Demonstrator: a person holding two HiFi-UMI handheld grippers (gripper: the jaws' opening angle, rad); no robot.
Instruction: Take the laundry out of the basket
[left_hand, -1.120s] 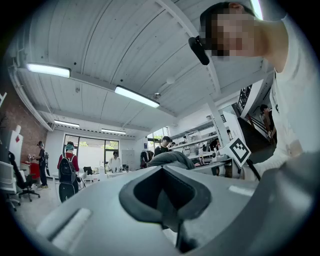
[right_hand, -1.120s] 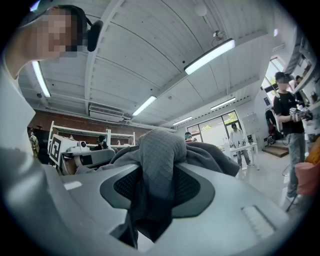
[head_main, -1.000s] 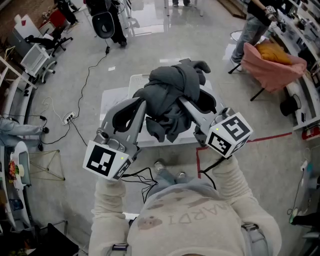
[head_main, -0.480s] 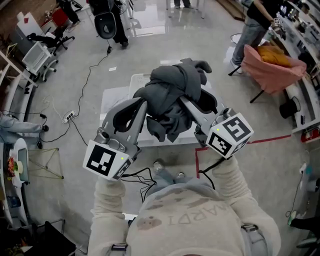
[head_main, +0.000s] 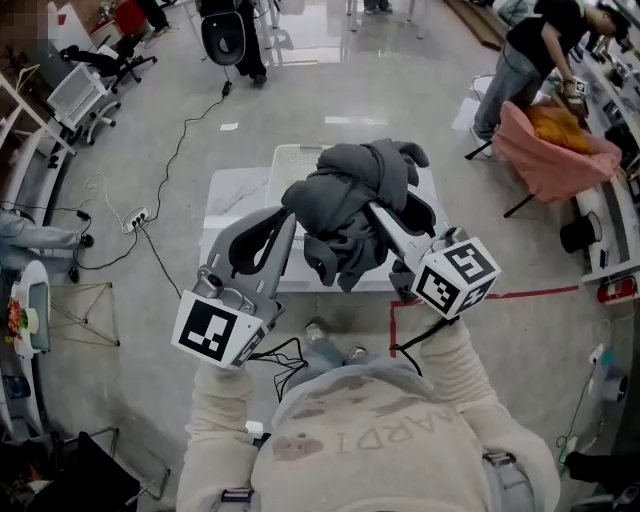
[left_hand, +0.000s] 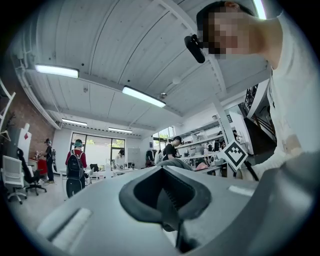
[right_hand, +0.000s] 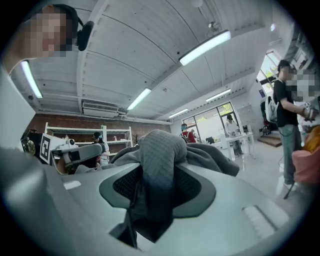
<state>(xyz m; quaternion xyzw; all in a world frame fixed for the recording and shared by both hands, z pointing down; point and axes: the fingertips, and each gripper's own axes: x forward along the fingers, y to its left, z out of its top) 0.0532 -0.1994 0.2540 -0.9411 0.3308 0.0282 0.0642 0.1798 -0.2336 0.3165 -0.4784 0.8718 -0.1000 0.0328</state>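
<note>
A dark grey garment (head_main: 352, 195) hangs bunched in the air between my two raised grippers, above the white laundry basket (head_main: 291, 158) on the white table (head_main: 230, 195). My right gripper (head_main: 373, 209) is shut on the garment; in the right gripper view a thick fold of the cloth (right_hand: 157, 155) is pinched between its jaws and trails down from them. My left gripper (head_main: 289, 208) meets the garment's left side. Its jaws stand shut in the left gripper view, with grey cloth (left_hand: 172, 162) showing at the tip. The garment hides most of the basket's inside.
A pink cloth (head_main: 548, 145) drapes over a stand at the right, with a person (head_main: 520, 60) beside it. A cable (head_main: 180, 150) and power strip (head_main: 138, 216) lie on the floor at left. Red tape (head_main: 520, 294) marks the floor by the table. Office chairs (head_main: 85, 95) stand far left.
Both grippers and the garment have shifted slightly up and to the right in the head view; both grips are unchanged.
</note>
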